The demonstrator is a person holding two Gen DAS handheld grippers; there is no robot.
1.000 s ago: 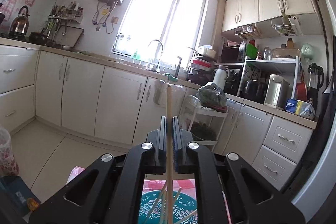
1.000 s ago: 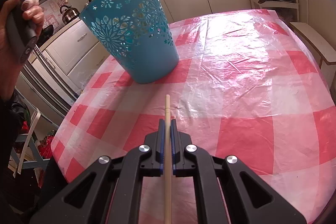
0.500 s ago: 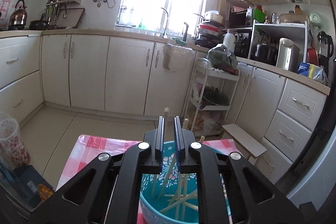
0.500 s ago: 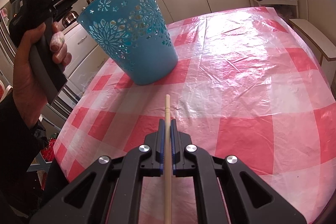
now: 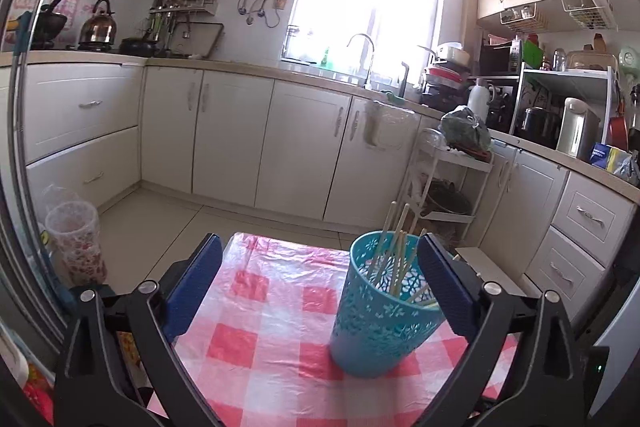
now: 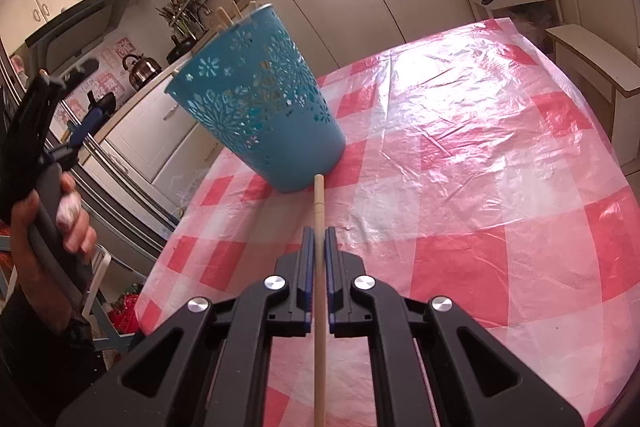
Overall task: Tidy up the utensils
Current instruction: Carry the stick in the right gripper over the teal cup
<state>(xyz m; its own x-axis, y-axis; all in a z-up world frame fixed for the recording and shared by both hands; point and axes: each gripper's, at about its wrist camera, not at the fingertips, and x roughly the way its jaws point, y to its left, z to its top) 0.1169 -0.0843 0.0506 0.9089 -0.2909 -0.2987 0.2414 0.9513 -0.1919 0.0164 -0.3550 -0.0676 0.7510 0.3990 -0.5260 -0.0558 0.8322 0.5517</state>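
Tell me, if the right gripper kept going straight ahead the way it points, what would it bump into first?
Probably the blue basket. The right gripper holds a chopstick whose tip points at the basket's base, so the tip would likely touch there first, though the gap is hard to judge.

Daylight blows out the window point(image 5: 366, 7), glare sheens the tablecloth point(image 6: 460, 115), fisheye edges bend darkly.

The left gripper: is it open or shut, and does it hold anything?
Open and empty. The left gripper has its blue fingers spread wide, with only the checked tablecloth between them.
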